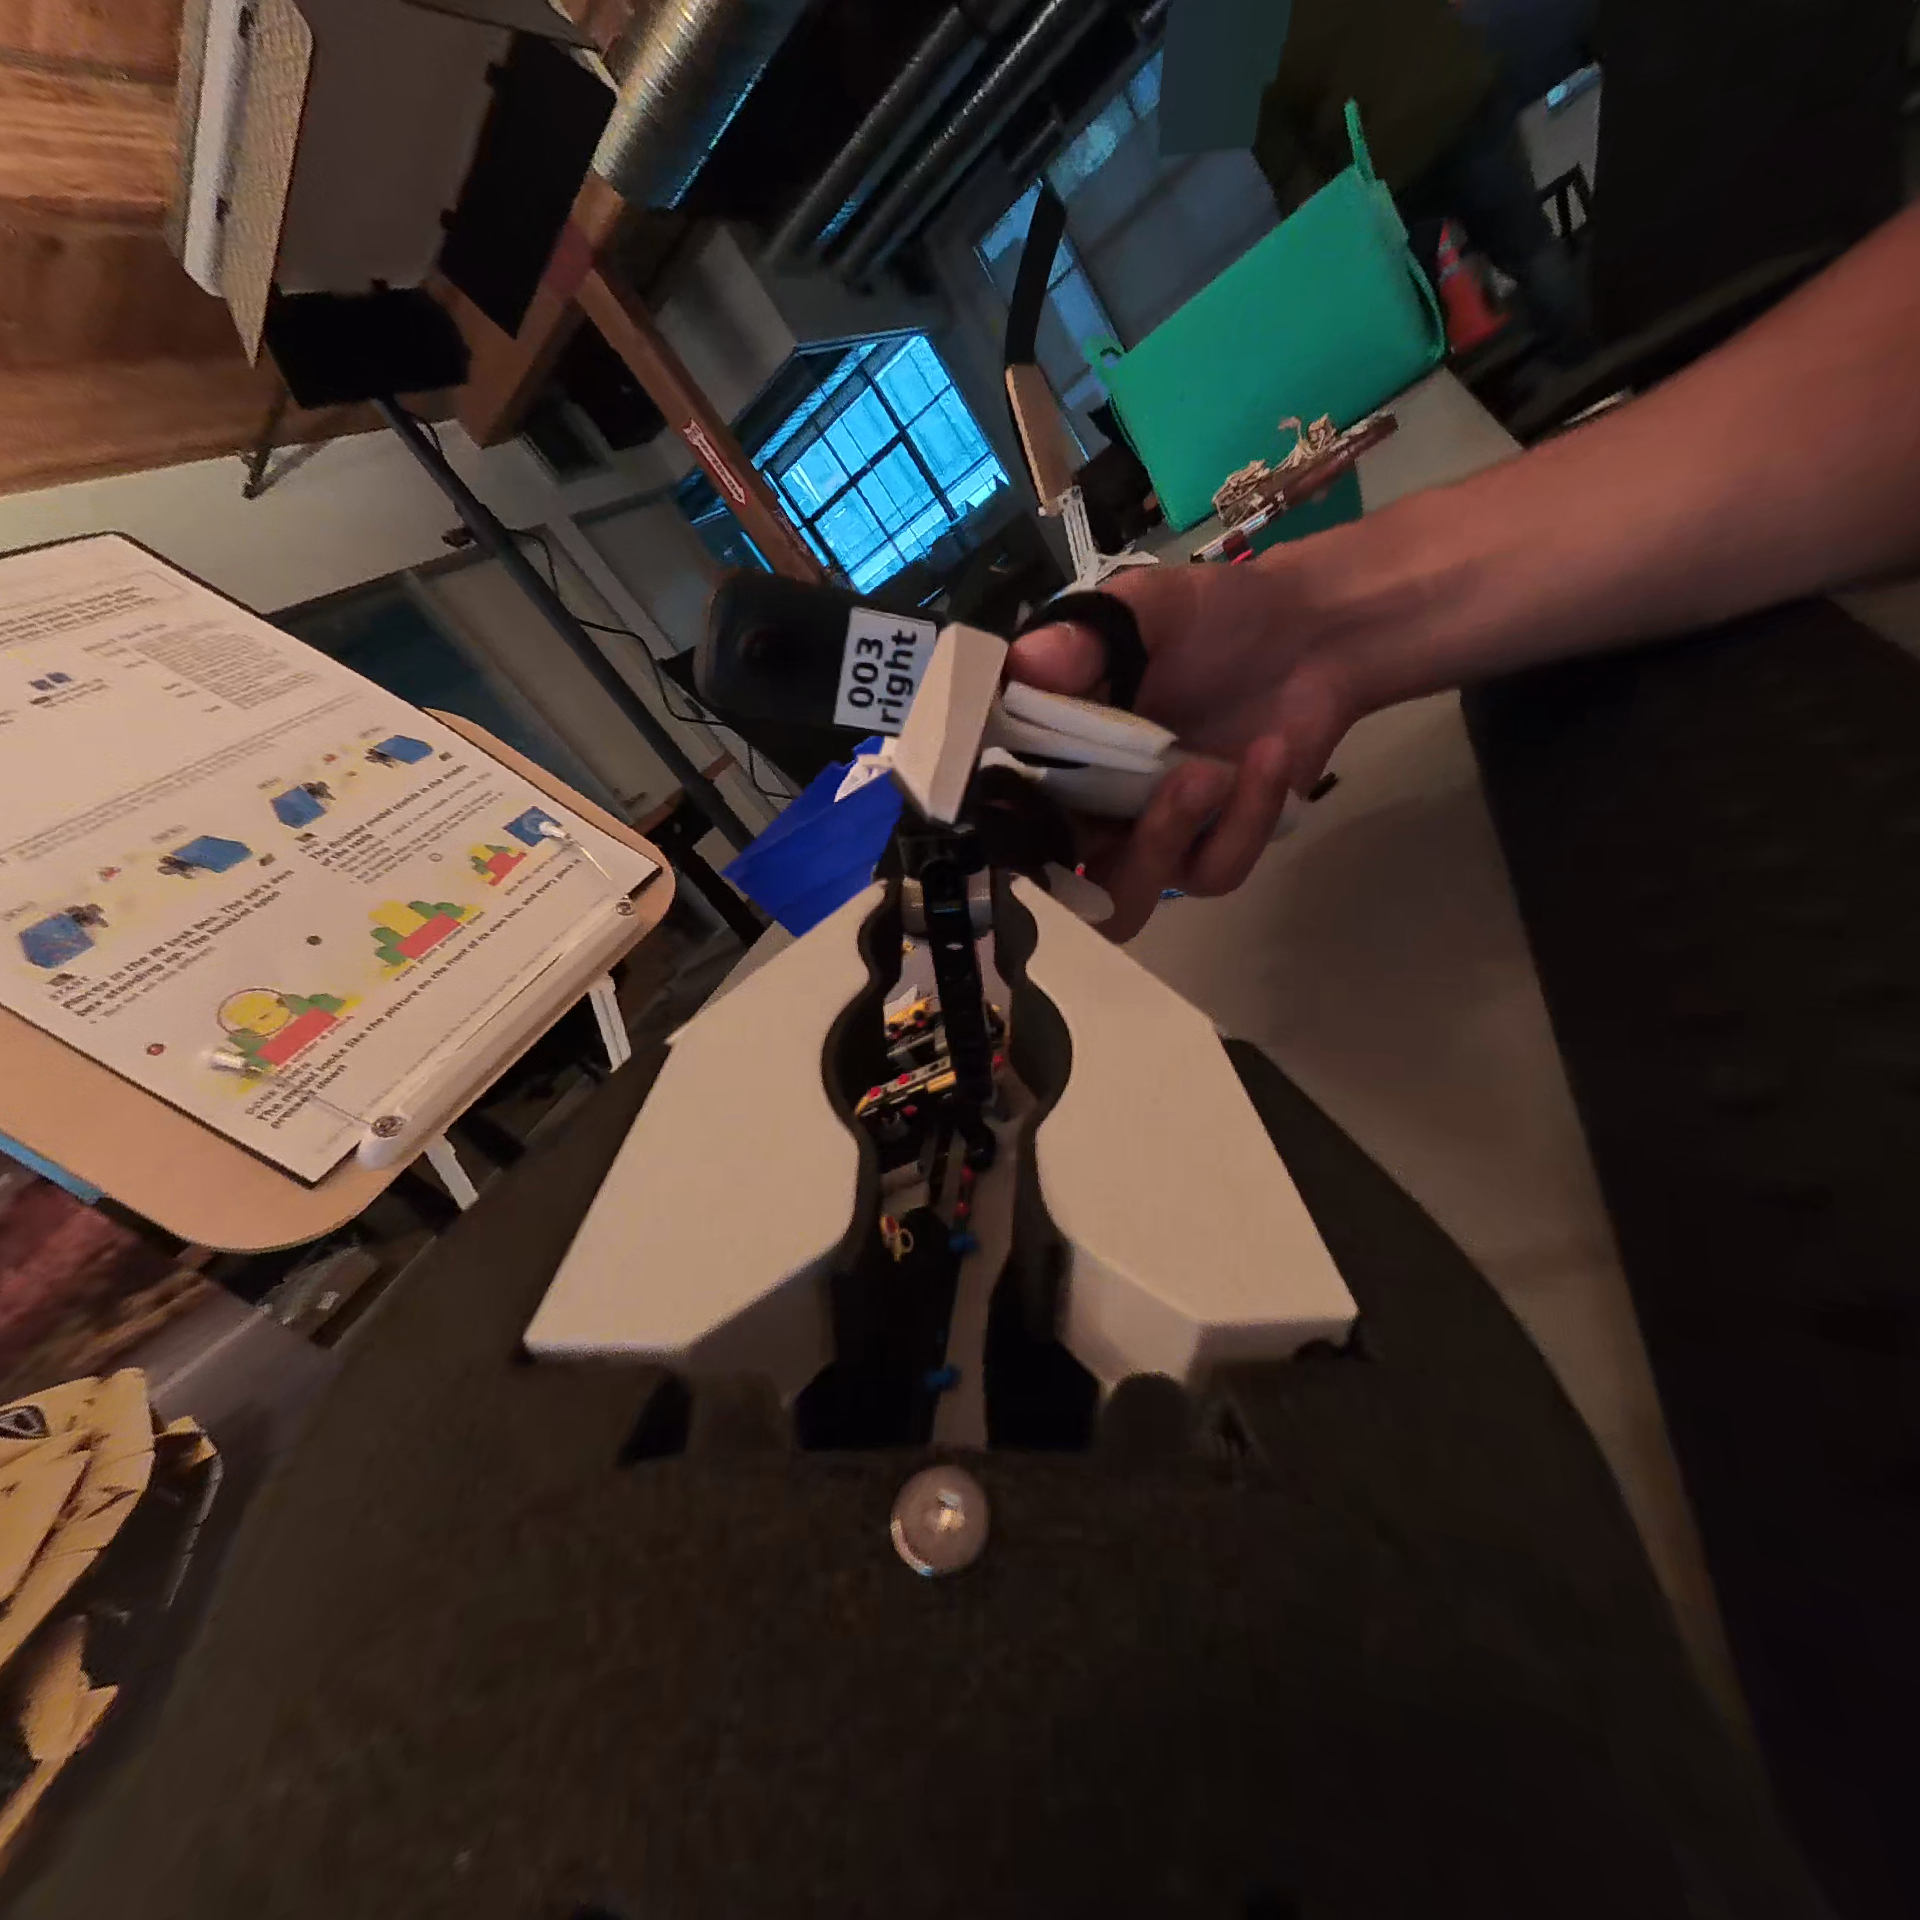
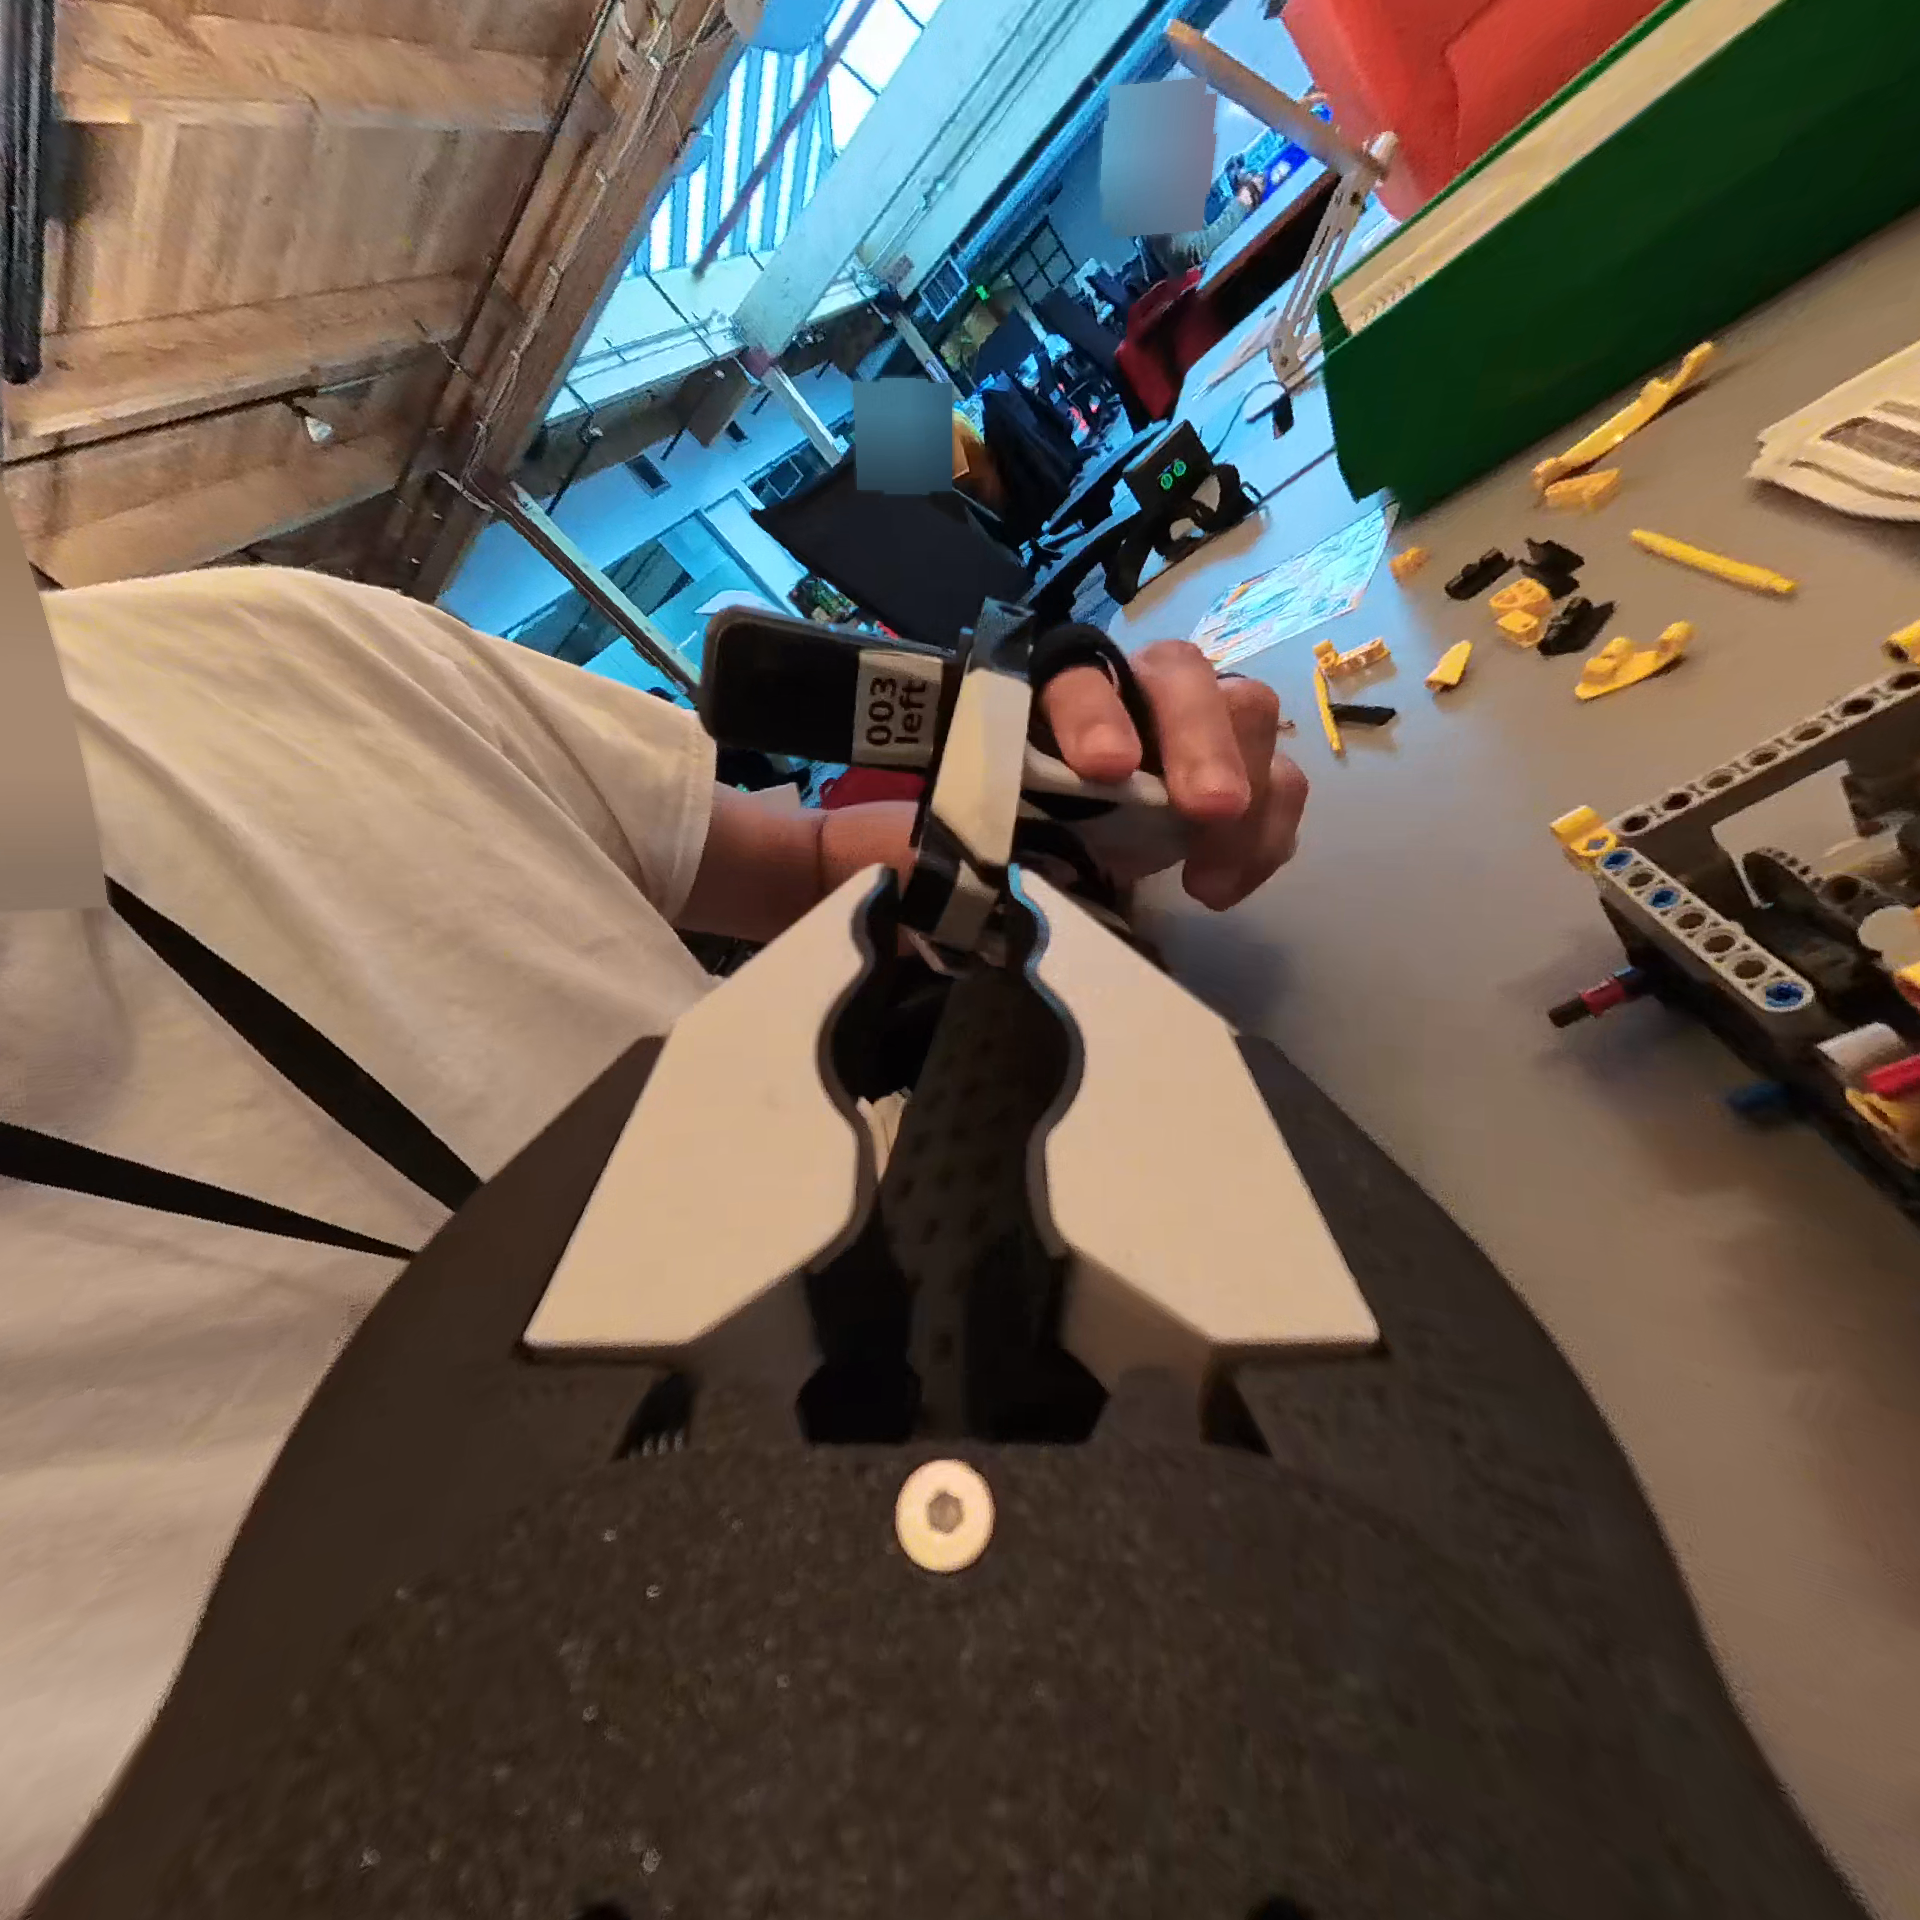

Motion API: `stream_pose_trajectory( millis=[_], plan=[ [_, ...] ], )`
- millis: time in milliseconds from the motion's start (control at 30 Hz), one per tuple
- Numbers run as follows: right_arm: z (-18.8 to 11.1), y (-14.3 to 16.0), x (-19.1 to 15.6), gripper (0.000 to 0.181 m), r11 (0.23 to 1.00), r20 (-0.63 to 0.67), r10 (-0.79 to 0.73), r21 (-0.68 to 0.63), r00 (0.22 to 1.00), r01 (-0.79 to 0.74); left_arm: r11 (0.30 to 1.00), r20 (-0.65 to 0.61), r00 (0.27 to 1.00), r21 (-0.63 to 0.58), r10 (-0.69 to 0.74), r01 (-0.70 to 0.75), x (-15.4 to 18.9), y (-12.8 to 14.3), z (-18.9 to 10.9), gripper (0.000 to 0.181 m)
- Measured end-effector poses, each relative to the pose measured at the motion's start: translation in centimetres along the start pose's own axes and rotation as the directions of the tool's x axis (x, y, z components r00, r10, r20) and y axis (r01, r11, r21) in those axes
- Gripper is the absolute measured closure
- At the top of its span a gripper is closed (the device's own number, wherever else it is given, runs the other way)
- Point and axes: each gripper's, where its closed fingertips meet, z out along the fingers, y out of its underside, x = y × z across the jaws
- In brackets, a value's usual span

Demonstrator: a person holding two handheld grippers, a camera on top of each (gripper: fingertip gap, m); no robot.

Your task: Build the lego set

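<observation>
Lego beam (image 2: 961,1174), black, is pinched between both closed hand-held grippers, left (image 1: 940,904) and right (image 2: 951,914), above the surface (image 2: 1455,1143); next, probably carrying it precisely to the chassis (image 2: 1766,935).

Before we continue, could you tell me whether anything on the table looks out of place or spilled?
Nothing stands out. Loose yellow and black pieces lie scattered on the table beside the half-built frame, as expected mid-build.
</observation>
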Motion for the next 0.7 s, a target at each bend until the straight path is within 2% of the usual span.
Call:
stream_pose_trajectory(
  millis=[133,200,233,300,400,467,533,600,700],
  plan=[
    [-0.2,-0.2,0.8,0.164,1.0,-0.072,-0.012,0.007,0.997,0.013,0.995,0.043,0.996,-0.058,0.081,-0.078,-0.4,0.9,0.2,0.165],
    [-0.7,0.1,2.8,0.165,1.0,-0.217,-0.027,-0.012,0.976,0.025,0.988,0.058,0.997,-0.15,0.052,-0.043,-0.5,2.6,0.3,0.164],
    [-1.1,0.2,3.7,0.165,0.999,-0.308,-0.046,-0.016,0.95,0.043,0.98,0.072,0.997,-0.198,0.041,-0.026,-0.7,3.4,0.2,0.157],
    [-2.5,0.5,5.5,0.165,0.996,-0.499,-0.087,-0.038,0.862,0.078,0.957,0.09,0.996,-0.288,0.0,0.026,-0.9,4.9,-0.3,0.155],
    [-4.9,2.3,8.0,0.165,0.967,-0.757,-0.255,-0.195,0.601,0.165,0.925,0.107,0.984,-0.339,-0.145,0.173,-1.2,5.9,-0.9,0.155],
    [-5.1,3.2,8.4,0.165,0.943,-0.815,-0.33,-0.259,0.476,0.21,0.905,0.156,0.956,-0.315,-0.247,0.285,-2.4,6.0,-1.0,0.155],
    [-5.6,4.9,9.2,0.165,0.92,-0.843,-0.39,-0.342,0.371,0.19,0.872,0.184,0.921,-0.302,-0.343,0.385,-3.1,6.3,-1.2,0.155],
    [-5.5,6.5,9.8,0.165,0.916,-0.844,-0.402,-0.375,0.354,0.144,0.835,0.234,0.891,-0.317,-0.39,0.449,-3.7,7.2,-1.5,0.158],
    [-5.6,7.2,10.0,0.165,0.921,-0.85,-0.388,-0.372,0.356,0.116,0.81,0.27,0.885,-0.366,-0.379,0.458,-3.9,8.5,-1.9,0.159]
  ],
)
